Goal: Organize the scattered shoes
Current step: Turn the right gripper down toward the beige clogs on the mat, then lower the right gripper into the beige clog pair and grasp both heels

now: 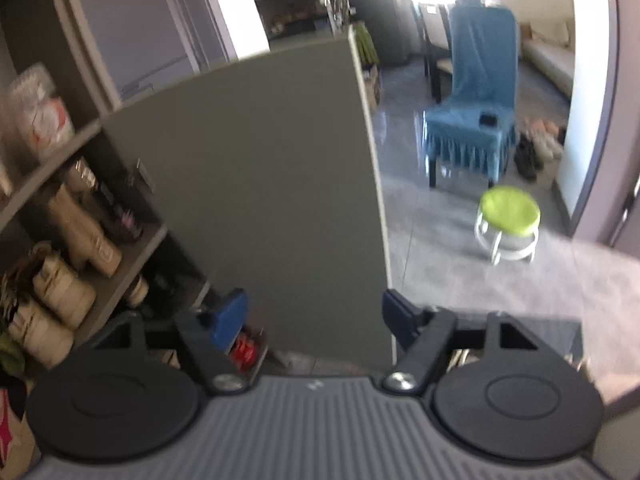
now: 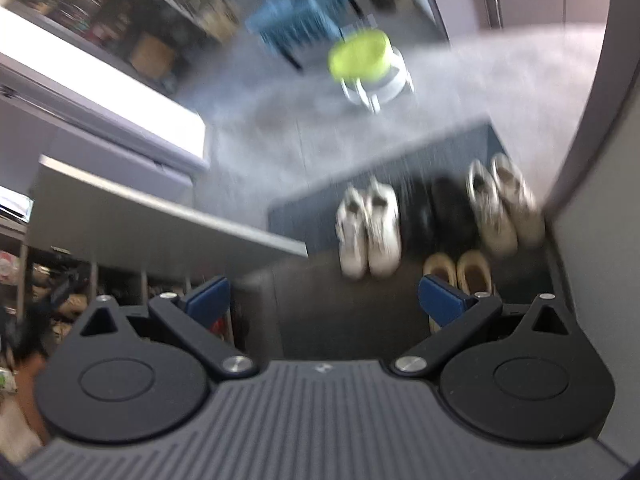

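Note:
In the right wrist view, pairs of shoes sit side by side on a dark mat (image 2: 304, 208): white sneakers (image 2: 368, 228), black shoes (image 2: 444, 208), grey-white sneakers (image 2: 504, 204) and tan slippers (image 2: 460, 272) nearest me. My right gripper (image 2: 324, 300) is open and empty, held above the mat, short of the slippers. My left gripper (image 1: 316, 316) is open and empty, facing the open grey cabinet door (image 1: 260, 184). Beige boots (image 1: 80, 232) stand on the shoe cabinet shelves at left. More shoes (image 1: 536, 148) lie on the floor by a far wall.
A blue-draped chair (image 1: 476, 100) and a green-topped stool (image 1: 508, 220) stand on the grey floor beyond the door. The stool also shows in the right wrist view (image 2: 368, 64). A wall edge (image 2: 592, 160) borders the mat on the right.

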